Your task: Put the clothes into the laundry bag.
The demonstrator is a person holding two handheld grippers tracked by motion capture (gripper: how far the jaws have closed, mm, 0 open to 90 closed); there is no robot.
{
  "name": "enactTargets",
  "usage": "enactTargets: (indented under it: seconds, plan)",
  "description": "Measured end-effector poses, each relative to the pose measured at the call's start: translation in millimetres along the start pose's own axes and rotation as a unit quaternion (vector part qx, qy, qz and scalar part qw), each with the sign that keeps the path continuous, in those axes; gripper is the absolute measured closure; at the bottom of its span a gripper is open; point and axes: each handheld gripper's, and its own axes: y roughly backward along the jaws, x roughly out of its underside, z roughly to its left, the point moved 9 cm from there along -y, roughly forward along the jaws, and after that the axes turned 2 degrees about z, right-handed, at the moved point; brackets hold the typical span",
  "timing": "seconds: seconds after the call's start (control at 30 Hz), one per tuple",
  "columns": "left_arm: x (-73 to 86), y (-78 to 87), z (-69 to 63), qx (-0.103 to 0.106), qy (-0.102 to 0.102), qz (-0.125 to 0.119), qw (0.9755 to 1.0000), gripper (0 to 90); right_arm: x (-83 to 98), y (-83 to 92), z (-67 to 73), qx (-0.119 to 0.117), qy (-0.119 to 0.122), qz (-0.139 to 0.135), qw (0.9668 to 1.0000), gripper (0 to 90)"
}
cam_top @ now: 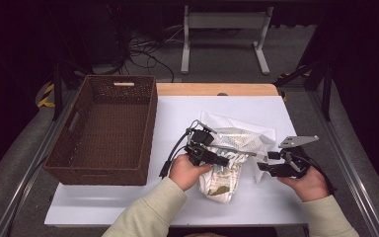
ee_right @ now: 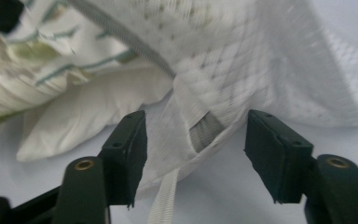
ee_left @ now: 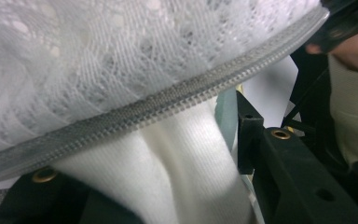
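I am holding the white cloth [ee_left: 177, 168] with my left tool [cam_top: 212, 157]; its jaws are squeezing the cloth where it is sticking out of the net bag [cam_top: 249, 136]. The bag is lying on the white worktop [cam_top: 177, 113], right of the brown basket [cam_top: 103, 131]. My right tool [ee_right: 196, 140] is sitting with its jaws apart around the bag's corner by the zip [ee_right: 205, 130], not pinching it. A white strap [ee_right: 163, 200] is hanging between them.
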Motion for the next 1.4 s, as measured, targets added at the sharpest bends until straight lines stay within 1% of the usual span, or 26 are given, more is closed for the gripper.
enactTargets:
  seconds: [0.03, 0.1, 0.17, 0.2, 0.27, 0.37, 0.43, 0.53, 0.6, 0.7, 0.73, 0.77, 0.8, 0.83, 0.87, 0.9, 0.97, 1.03, 1.07, 1.1, 1.13, 1.17, 1.23, 1.3, 1.37, 1.4]
  plan:
    - [-0.1, 0.1, -0.4, 0.0, 0.0, 0.0, 1.0, 66.0, 2.8, -4.2, 2.1, -0.006, 0.001, 0.012, 0.9999, 52.6]
    - [-0.3, 0.4, -1.2, 0.001, -0.001, -0.001, 1.0, 65.9, 5.9, -8.0, 6.6, -0.014, 0.015, 0.027, 0.9994, 68.4]
    - [-0.8, 1.1, -1.8, -0.001, -0.003, -0.003, 1.0, 65.9, 7.2, -8.2, 11.5, -0.022, 0.031, 0.035, 0.9987, 80.5]
    - [-0.9, 1.8, -2.0, -0.001, -0.004, -0.003, 1.0, 66.0, 7.5, -7.5, 13.9, -0.027, 0.034, 0.038, 0.9983, 82.7]
    - [-1.1, 2.8, -1.7, -0.005, -0.005, -0.002, 1.0, 66.0, 9.4, -5.7, 18.5, -0.036, 0.042, 0.045, 0.9974, 83.9]
    - [-1.5, 4.2, -1.6, -0.006, -0.003, -0.005, 1.0, 65.9, 12.1, -3.5, 21.7, -0.044, 0.045, 0.052, 0.9967, 84.5]
    - [-2.2, 6.0, -1.4, -0.007, 0.0, -0.01, 0.9999, 66.0, 16.3, -0.6, 24.8, -0.056, 0.045, 0.058, 0.9957, 84.7]
    - [-4.3, 8.8, -1.6, -0.008, 0.002, -0.016, 0.9998, 66.0, 24.8, 3.9, 30.1, -0.083, 0.042, 0.075, 0.9929, 84.9]
    - [-5.8, 9.4, -1.7, -0.01, 0.002, -0.019, 0.9998, 66.0, 31.5, 7.2, 35.4, -0.106, 0.042, 0.088, 0.9896, 85.0]
    - [-6.1, 7.4, -1.5, -0.014, 0.002, -0.02, 0.9997, 65.9, 40.6, 13.5, 45.5, -0.145, 0.043, 0.105, 0.9829, 85.1]
    - [-6.3, 6.6, -0.7, -0.017, 0.005, -0.019, 0.9997, 66.0, 42.7, 15.5, 48.2, -0.156, 0.046, 0.109, 0.9807, 85.2]
    - [-6.3, 6.6, -0.7, -0.017, 0.005, -0.019, 0.9997, 65.9, 42.7, 15.5, 48.2, -0.156, 0.046, 0.109, 0.9807, 85.2]
    - [-6.5, 4.0, 1.2, -0.025, 0.005, -0.017, 0.9995, 65.9, 46.9, 20.5, 54.3, -0.178, 0.05, 0.119, 0.9756, 85.1]
    - [-6.5, 4.0, 1.2, -0.025, 0.005, -0.017, 0.9995, 65.9, 46.9, 20.5, 54.3, -0.178, 0.05, 0.119, 0.9756, 85.1]
    - [-6.6, -0.1, 2.0, -0.026, 0.007, -0.015, 0.9995, 65.9, 48.4, 23.8, 57.6, -0.188, 0.054, 0.121, 0.9732, 85.1]
    - [-6.6, -0.1, 2.0, -0.026, 0.007, -0.015, 0.9995, 65.9, 48.4, 23.8, 57.6, -0.188, 0.054, 0.121, 0.9732, 85.1]
    - [-6.2, -6.0, 3.6, -0.036, 0.003, -0.008, 0.9993, 65.9, 49.8, 24.9, 57.4, -0.187, 0.056, 0.126, 0.9726, 84.9]
    - [-5.6, -10.8, 3.9, -0.032, 0.004, 0.0, 0.9995, 65.7, 52.7, 23.8, 56.1, -0.186, 0.058, 0.138, 0.971, 83.5]
    - [-5.4, -12.2, 4.2, -0.032, 0.006, 0.001, 0.9995, 65.5, 53.4, 23.4, 55.2, -0.182, 0.06, 0.141, 0.9713, 78.5]
    - [-5.0, -13.3, 4.6, -0.033, 0.005, 0.004, 0.9994, 65.5, 52.7, 23.3, 53.8, -0.176, 0.06, 0.139, 0.9727, 69.9]
    - [-4.9, -14.3, 4.5, -0.031, 0.005, 0.005, 0.9995, 65.5, 50.2, 23.1, 50.2, -0.163, 0.058, 0.129, 0.9764, 62.2]
    - [-4.7, -14.6, 4.3, -0.03, 0.005, 0.006, 0.9995, 65.5, 46.7, 24.6, 45.1, -0.144, 0.052, 0.119, 0.9811, 56.4]
    - [-4.7, -15.0, 3.8, -0.031, 0.004, 0.007, 0.9995, 65.4, 38.5, 29.7, 37.6, -0.11, 0.048, 0.092, 0.9884, 46.7]
    - [-4.8, -15.9, 3.4, -0.03, 0.006, 0.008, 0.9995, 65.3, 28.0, 36.5, 32.5, -0.082, 0.043, 0.06, 0.9939, 42.7]
    - [-4.8, -17.0, 3.4, -0.03, 0.004, 0.009, 0.9995, 65.2, 18.7, 41.3, 29.7, -0.061, 0.044, 0.033, 0.9966, 42.2]
    - [-4.9, -18.2, 3.2, -0.029, 0.004, 0.01, 0.9995, 65.2, 11.9, 43.5, 30.6, -0.051, 0.051, 0.014, 0.9973, 42.4]
